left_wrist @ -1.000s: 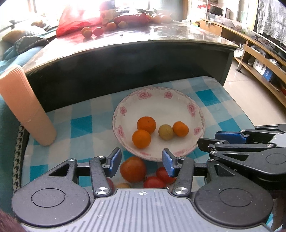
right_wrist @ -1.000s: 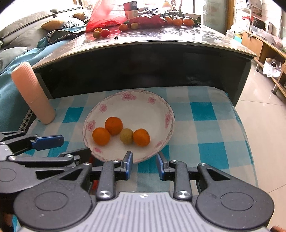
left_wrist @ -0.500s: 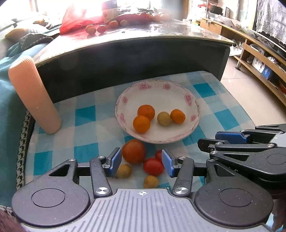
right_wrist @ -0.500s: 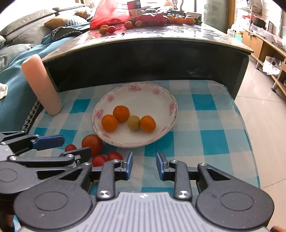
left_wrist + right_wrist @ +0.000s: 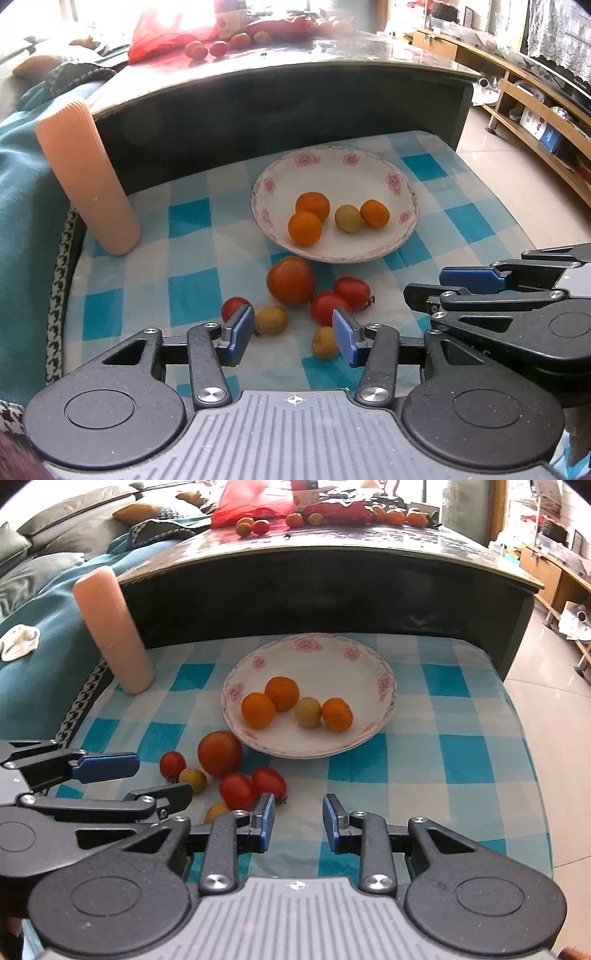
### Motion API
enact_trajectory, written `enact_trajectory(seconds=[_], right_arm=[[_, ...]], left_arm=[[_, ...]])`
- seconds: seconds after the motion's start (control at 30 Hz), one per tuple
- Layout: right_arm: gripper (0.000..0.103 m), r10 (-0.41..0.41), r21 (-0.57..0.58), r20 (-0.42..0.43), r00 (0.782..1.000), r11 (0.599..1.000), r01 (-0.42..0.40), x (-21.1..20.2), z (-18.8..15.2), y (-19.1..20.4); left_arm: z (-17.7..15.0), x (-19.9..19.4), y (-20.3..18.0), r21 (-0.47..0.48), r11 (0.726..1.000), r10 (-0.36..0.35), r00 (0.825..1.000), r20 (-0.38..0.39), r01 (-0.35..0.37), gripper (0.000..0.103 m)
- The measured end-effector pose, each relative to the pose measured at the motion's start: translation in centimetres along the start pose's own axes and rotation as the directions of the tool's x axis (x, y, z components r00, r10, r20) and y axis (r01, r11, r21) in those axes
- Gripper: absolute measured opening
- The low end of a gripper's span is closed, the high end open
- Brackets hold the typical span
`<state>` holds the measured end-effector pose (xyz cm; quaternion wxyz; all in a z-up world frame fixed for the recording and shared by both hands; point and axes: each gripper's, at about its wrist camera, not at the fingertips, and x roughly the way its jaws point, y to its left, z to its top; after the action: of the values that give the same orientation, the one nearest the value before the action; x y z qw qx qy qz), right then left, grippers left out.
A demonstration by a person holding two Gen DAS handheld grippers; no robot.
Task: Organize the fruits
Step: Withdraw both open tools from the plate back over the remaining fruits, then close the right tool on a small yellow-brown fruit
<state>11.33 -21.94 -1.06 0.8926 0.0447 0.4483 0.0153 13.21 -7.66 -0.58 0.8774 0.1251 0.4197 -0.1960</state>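
Fruits lie in two groups on the checked cloth (image 5: 192,280): three oranges and one pale yellow-green fruit already sit in the flowered plate (image 5: 332,162) at the centre of the left wrist view, while six more are loose on the cloth just below the plate's near rim. The loose ones are a big orange-red tomato (image 5: 290,280), three small glossy red tomatoes, and two small dull yellow fruits, one (image 5: 272,320) close to the inner face of the left gripper's left finger and another (image 5: 323,341) partly tucked behind its right finger. The left gripper (image 5: 293,338) is spread wide and holds nothing, and the loose cluster lies straight ahead of it, almost between its blue pads. The right gripper (image 5: 298,821) is also parted and empty, but in its own view the cluster sits off to the lower left of its fingers, with only bare cloth in front of it. So I'd judge the left one nearer and better lined up for the next pick (the round fruits have no long axis, so the approach angle hardly matters). The tomatoes look smooth, taut and likely to roll; the plate is glazed with pink flowers around its rim, and a ribbed peach-coloured cylinder (image 5: 86,177) stands at the left of the frame, well apart from the fruit
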Motion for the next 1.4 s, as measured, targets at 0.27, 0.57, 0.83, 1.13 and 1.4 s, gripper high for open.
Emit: enact_trajectory(seconds=[0.27,0.57,0.83,1.13,1.4], right_arm=[[0.045,0.036,-0.053,-0.056,0.998,0.998,-0.039,1.1,-1.2,0.6],[0.045,0.04,-0.092,-0.081,0.996,0.995,-0.047,1.8,-1.5,0.8],[0.045,0.086,-0.118,-0.101,0.991,0.988,-0.098,2.7,-2.0,1.4],[0.046,0.167,-0.077,-0.099,0.981,0.982,-0.175,4.0,-2.0,2.5],[0.045,0.183,-0.078,-0.102,0.978,0.978,-0.191,5.6,-2.0,3.5]], left_arm=[[-1.6,0.6,0.2,0.05,0.999,-0.01,0.999,-0.038,0.012,0.059],[-2.8,0.8,0.5,0.087,0.995,-0.053,0.997,-0.05,0.057,0.068],[-3.7,1.5,0.6,0.136,0.988,-0.062,0.994,-0.088,0.074,0.071],[-4.8,1.7,1.5,0.149,0.985,-0.07,0.99,-0.122,0.087,0.072],[-5.1,1.5,2.2,0.134,0.987,-0.075,0.99,-0.121,0.091,0.074]])
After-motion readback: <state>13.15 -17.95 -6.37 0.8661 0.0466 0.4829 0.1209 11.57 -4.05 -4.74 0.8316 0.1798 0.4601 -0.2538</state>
